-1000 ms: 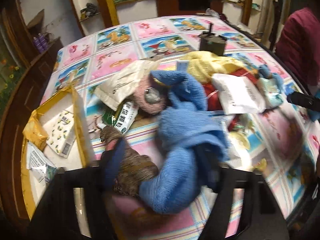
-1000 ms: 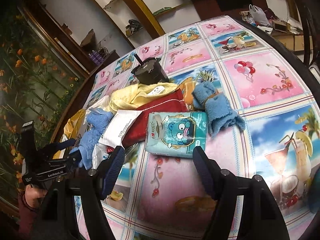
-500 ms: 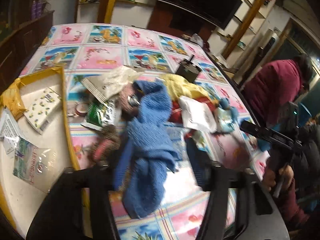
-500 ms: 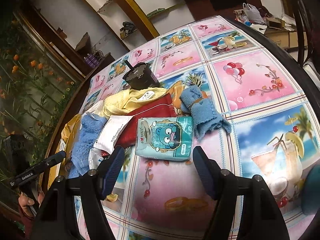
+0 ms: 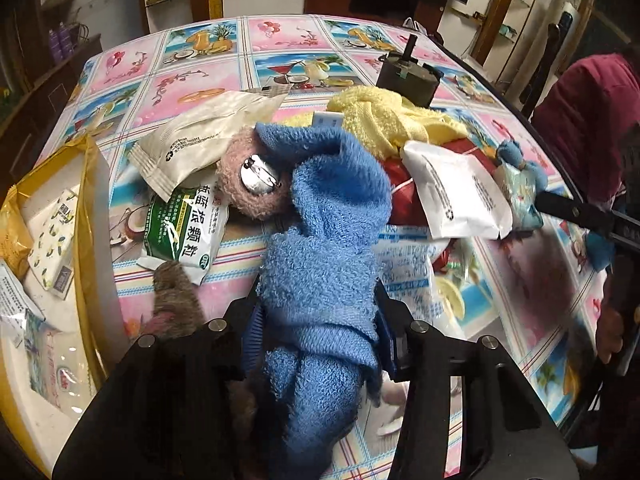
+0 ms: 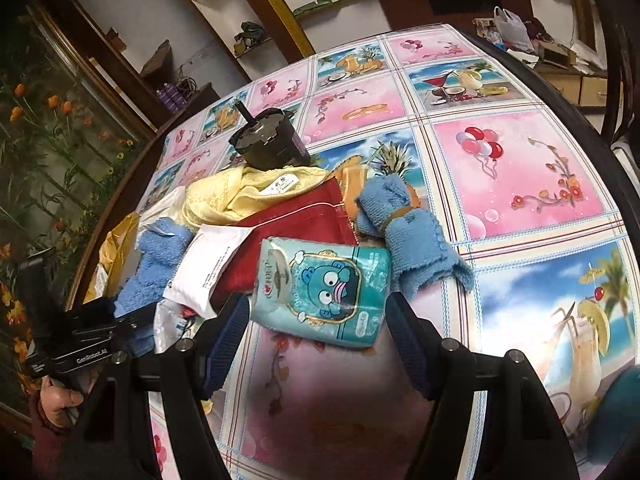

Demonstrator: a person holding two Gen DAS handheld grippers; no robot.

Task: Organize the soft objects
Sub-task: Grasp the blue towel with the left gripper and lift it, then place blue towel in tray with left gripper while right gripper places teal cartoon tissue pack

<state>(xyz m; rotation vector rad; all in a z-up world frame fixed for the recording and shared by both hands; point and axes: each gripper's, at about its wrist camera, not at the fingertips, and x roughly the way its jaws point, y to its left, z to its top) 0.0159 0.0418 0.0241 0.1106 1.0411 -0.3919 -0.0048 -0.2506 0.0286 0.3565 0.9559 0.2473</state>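
Two claws at work. Left gripper (image 5: 318,334) clamps blue towel (image 5: 328,240) over the table (image 5: 192,88): light, floppy, best pinched mid-fold. Right gripper (image 6: 316,322) gapes around tissue pack (image 6: 324,290), squashy.

Two close wrist views, shared pile (image 5: 400,152)

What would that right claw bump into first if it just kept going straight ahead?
Most likely the teal tissue pack with the cartoon face: it lies right ahead of the open right claw, between its fingers. The red pouch sits behind it. Depth is hard to judge through the fisheye.
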